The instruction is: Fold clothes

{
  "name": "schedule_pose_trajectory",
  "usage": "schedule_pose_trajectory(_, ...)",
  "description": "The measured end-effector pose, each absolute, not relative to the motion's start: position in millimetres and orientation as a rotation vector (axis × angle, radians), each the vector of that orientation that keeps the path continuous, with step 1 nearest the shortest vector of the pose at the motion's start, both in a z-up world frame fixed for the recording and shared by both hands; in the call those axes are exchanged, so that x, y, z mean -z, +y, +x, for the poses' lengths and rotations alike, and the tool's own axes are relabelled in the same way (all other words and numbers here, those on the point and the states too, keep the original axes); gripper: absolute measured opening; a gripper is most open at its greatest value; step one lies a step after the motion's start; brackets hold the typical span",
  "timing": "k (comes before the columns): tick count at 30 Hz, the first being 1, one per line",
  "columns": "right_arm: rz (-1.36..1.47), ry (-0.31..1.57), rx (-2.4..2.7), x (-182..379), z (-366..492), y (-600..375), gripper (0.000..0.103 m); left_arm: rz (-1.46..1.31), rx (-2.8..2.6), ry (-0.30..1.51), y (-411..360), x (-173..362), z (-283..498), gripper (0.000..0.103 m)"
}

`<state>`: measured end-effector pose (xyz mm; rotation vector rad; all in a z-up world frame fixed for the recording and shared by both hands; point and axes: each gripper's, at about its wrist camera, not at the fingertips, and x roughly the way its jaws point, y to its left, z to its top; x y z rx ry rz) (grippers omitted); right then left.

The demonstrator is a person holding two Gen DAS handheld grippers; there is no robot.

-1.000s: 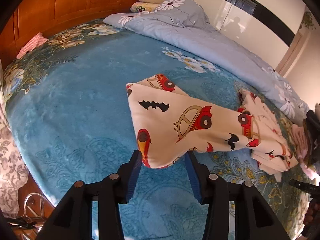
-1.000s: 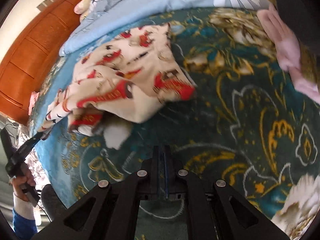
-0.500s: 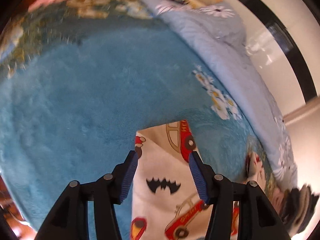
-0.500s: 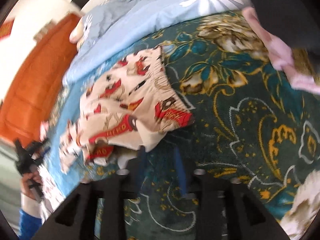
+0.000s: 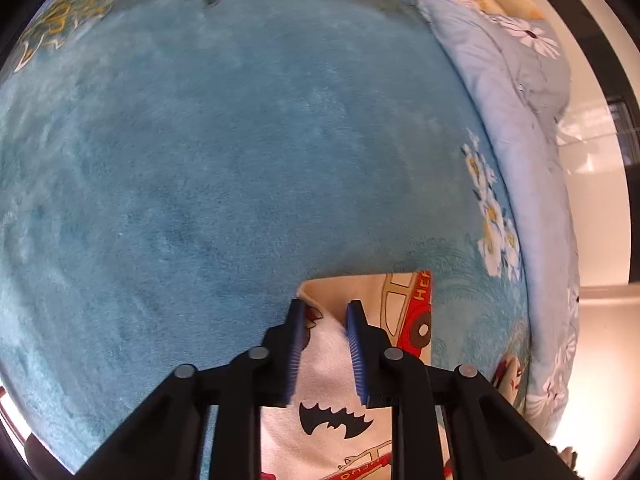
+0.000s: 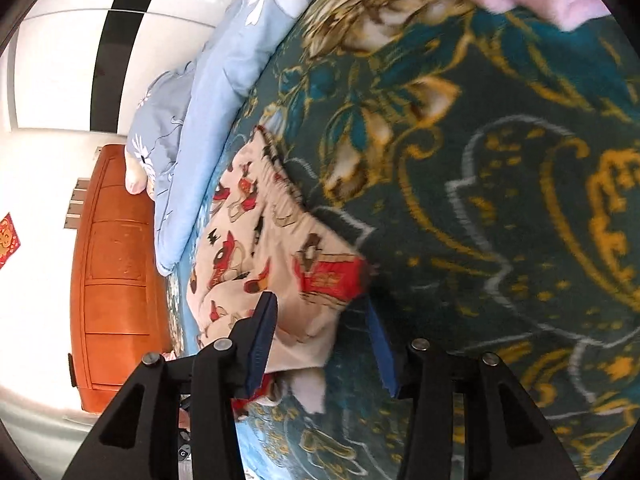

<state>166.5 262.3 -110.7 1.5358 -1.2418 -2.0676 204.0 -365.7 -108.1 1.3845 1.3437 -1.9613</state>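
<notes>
One garment, cream w/ red cars and bats, lies on the blue bed blanket, partly folded: a doubled corner edge shows in left view, the far end still bunched in right view. Left tongs are closing over that corner, cloth between the pads, firm pinch not confirmed; right tongs are opening, straddling the bunched end w/o pressing. Judgement: approx. mid-task; further folds and squaring remain.
</notes>
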Motion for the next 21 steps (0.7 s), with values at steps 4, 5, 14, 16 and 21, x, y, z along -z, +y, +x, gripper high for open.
schedule_pose_trajectory(4,1.58,-1.226,2.064,109.0,157.8,246.7,0.006,1.416,1.977,1.303,-364.3,105.6,196.5,0.006)
schedule_pose_trajectory(5,1.594,-1.217,2.05,108.4,156.0,242.4,0.004,1.423,2.002,1.295,-362.9,102.3,193.3,0.005)
schedule_pose_trajectory(14,1.306,-1.024,2.231,22.2,165.2,255.0,0.003,0.971,2.564,1.452,-361.4,-9.9,186.8,0.004)
schedule_pose_trajectory(16,1.222,-1.005,2.272,-2.6,168.2,256.1,0.003,0.868,2.648,1.448,-363.7,-29.3,197.4,0.004)
schedule_pose_trajectory(21,1.176,-0.935,2.356,-26.6,195.7,275.4,0.003,0.87,2.577,1.449,-372.0,3.0,247.7,0.004)
